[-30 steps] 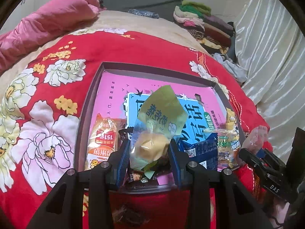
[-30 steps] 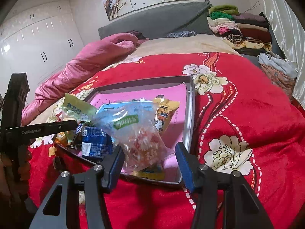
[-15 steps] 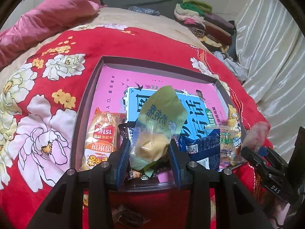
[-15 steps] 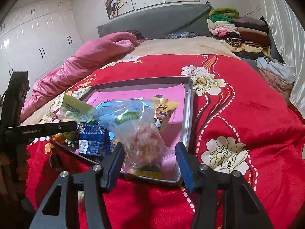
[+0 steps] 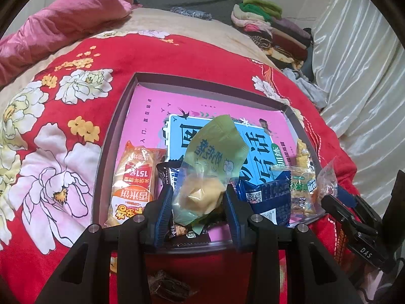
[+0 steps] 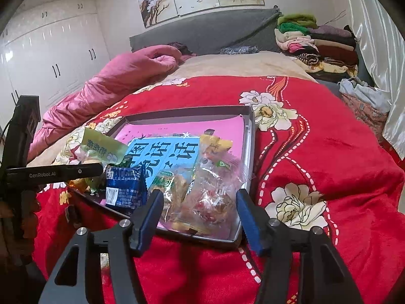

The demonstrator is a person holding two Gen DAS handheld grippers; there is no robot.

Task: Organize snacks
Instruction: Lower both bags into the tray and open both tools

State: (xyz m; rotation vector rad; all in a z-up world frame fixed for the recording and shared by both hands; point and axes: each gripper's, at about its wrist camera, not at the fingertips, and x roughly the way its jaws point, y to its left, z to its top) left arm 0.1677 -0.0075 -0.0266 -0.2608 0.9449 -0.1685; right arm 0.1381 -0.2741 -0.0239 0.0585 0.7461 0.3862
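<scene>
Watching the left tongs [image 5: 198, 202] pinch a crinkly green pack [image 5: 210, 167], feather-light and squashy, at its lower end; right tongs [image 6: 198, 211], just opening, straddle the clear bag [image 6: 212, 195], released.

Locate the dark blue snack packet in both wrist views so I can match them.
Left wrist: the dark blue packet sits low and right of centre, just right of the left gripper, which holds the green packet.
Right wrist: dark blue packet low and left of centre, at the tray's near edge, left of the right gripper.
Shared landmark: the light blue panel with large dark characters on the tray floor, directly behind the packet.
</scene>
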